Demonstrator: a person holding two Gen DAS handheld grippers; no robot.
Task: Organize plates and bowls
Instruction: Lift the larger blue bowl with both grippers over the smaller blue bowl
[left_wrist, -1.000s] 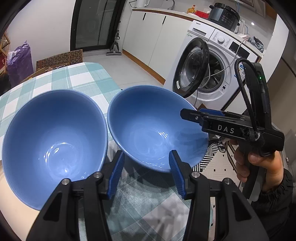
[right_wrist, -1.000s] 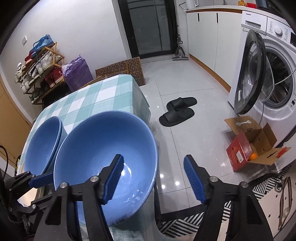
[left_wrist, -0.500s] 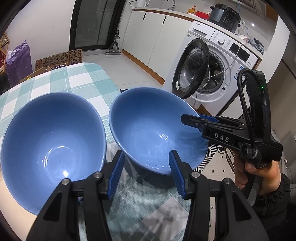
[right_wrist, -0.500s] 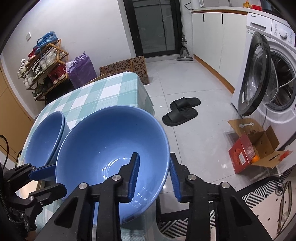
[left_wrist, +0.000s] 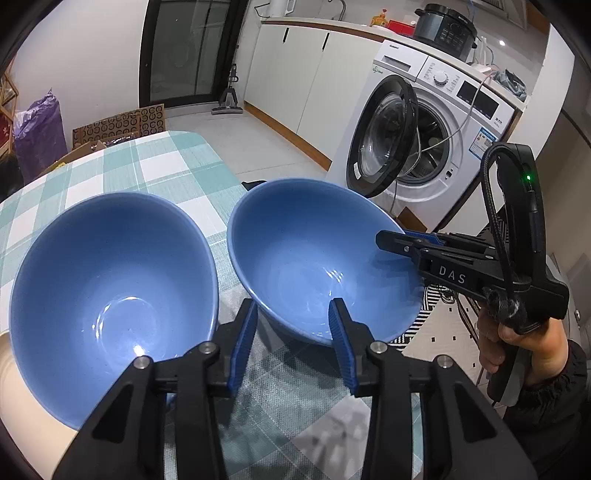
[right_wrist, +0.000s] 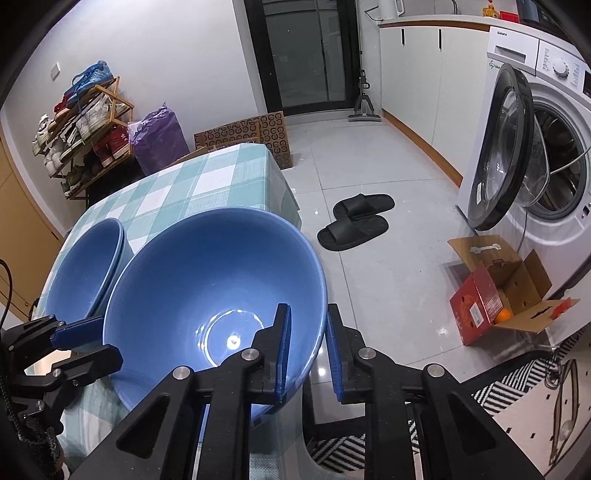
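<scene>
Two blue bowls stand on a teal checked tablecloth (left_wrist: 166, 173). The right bowl (left_wrist: 314, 258) sits near the table's edge; my right gripper (right_wrist: 308, 350) is shut on its near right rim, one finger inside and one outside. It shows in the left wrist view (left_wrist: 402, 242) pinching that rim. The right bowl fills the right wrist view (right_wrist: 207, 291). The left bowl (left_wrist: 107, 295) looks like a stack of two in the right wrist view (right_wrist: 85, 266). My left gripper (left_wrist: 291, 343) is open and empty, just in front of the gap between the bowls.
A cream plate's edge (left_wrist: 11, 373) shows under the left bowl. Off the table are a washing machine with its door open (right_wrist: 535, 155), black slippers (right_wrist: 354, 221), a red cardboard box (right_wrist: 495, 295) and a shoe rack (right_wrist: 81, 129).
My right gripper has closed from wide open onto the right bowl's rim. The left gripper has stayed open and nearly still.
</scene>
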